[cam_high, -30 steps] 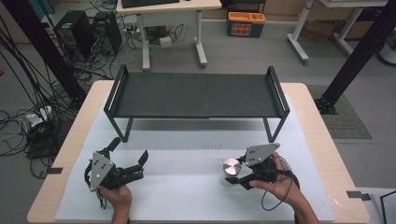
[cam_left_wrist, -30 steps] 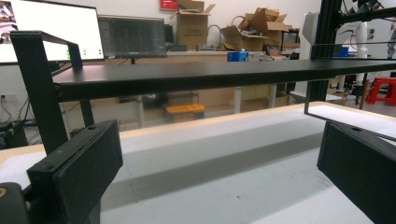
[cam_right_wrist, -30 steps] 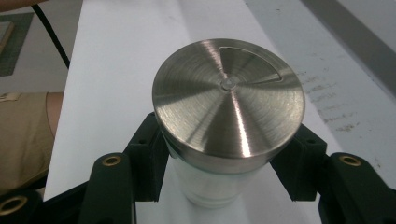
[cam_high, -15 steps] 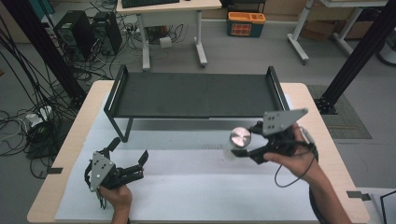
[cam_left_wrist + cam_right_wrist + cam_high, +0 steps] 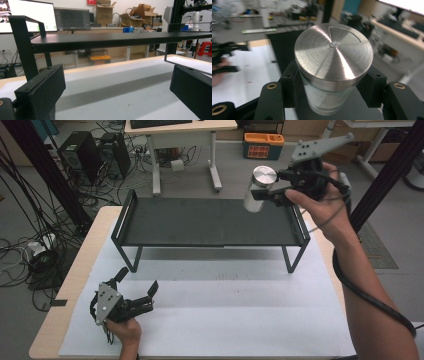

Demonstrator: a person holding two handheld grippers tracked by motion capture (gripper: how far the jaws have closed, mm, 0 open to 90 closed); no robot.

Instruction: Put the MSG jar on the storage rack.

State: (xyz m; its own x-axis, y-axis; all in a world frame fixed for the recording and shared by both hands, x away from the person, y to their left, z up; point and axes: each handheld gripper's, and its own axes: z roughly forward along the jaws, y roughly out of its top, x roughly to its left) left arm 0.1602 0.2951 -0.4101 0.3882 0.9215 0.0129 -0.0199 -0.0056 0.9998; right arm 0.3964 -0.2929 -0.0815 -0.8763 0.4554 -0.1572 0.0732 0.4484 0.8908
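1. The right tool (image 5: 272,195) is raised well above the counter (image 5: 330,270), over the right end of the black rack (image 5: 200,222). Its jaws are closed on a jar (image 5: 257,187).
2. The jar is a clear glass cylinder under a brushed metal lid (image 5: 333,51). It hangs in the air, tilted slightly, touching nothing but the tool.
3. In the right gripper view the jaws press on the glass wall from both sides, just under the lid's rim, with the lid toward the camera.
4. Judgement: the jar is rigid, smooth and breakable, and probably fairly weighty for its size. Glass can slip between flat pads, so the grip below the overhanging lid is the sound place. A drop onto the rack could crack it.
5. The left tool (image 5: 135,292) rests low on the counter's white sheet, near the left front corner. Its jaws stand wide apart and hold nothing.
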